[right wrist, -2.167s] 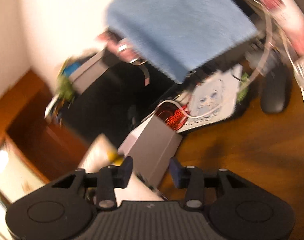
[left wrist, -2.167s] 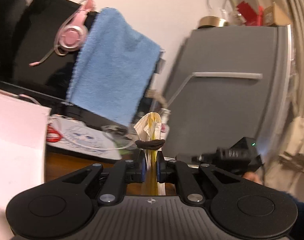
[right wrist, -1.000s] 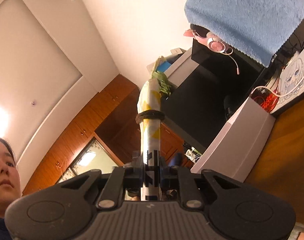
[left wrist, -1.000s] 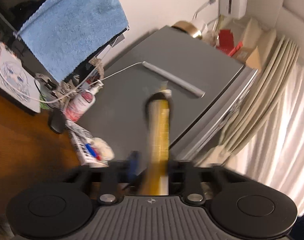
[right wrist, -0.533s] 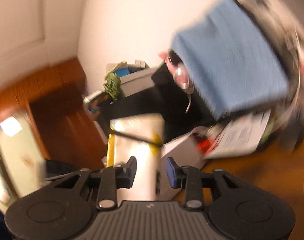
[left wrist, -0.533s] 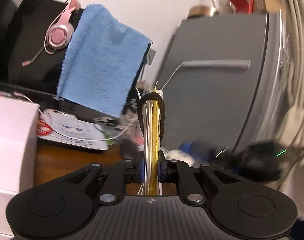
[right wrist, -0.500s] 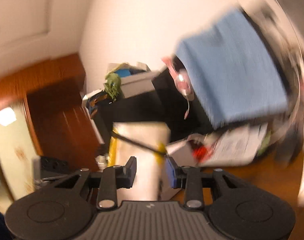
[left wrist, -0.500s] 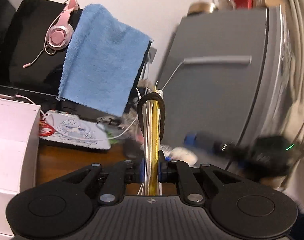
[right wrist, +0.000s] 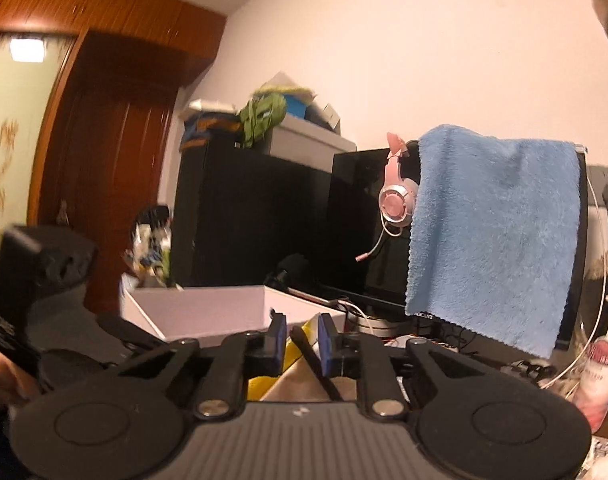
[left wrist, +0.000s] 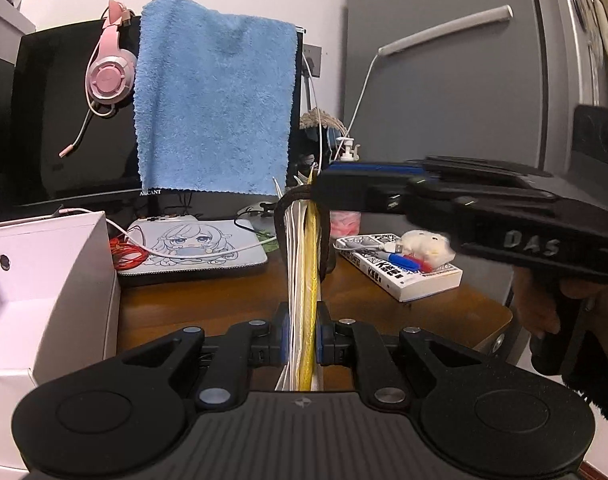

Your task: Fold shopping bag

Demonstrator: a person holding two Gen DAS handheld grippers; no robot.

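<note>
Upright and pinched hard between the blue pads of the left gripper [left wrist: 302, 336]: the folded shopping bag [left wrist: 300, 264], a thin stack of white and yellow layers seen edge-on, held above the wooden desk [left wrist: 224, 300]. Looped over the bag's top end, a dark elastic band [left wrist: 280, 216], slack and bowed out on both sides of the layers.

Reaching in from the right at band height, the right gripper [right wrist: 300, 340], gripped from below by a hand [left wrist: 543, 304], with its fingertips touching the top of the band. Seen from its own camera: jaws parted, one strand of the band running slantwise through the gap, clear of the left pad; contact with the right pad hard to judge. Yellow and white bag fabric just beneath.

Behind, on the desk: a black monitor [left wrist: 64, 120] with a blue towel [left wrist: 216, 112] draped over its top edge and a pink headset [left wrist: 108, 76] hung beside the towel. At the left, an open white box [left wrist: 44, 280]. Next to it, a printed mouse pad [left wrist: 192, 244] with a coil of red cable [left wrist: 128, 252] on its left end and a white cable across it. To the right, a book [left wrist: 399, 276] near the desk edge, in front of a grey fridge [left wrist: 443, 80].
</note>
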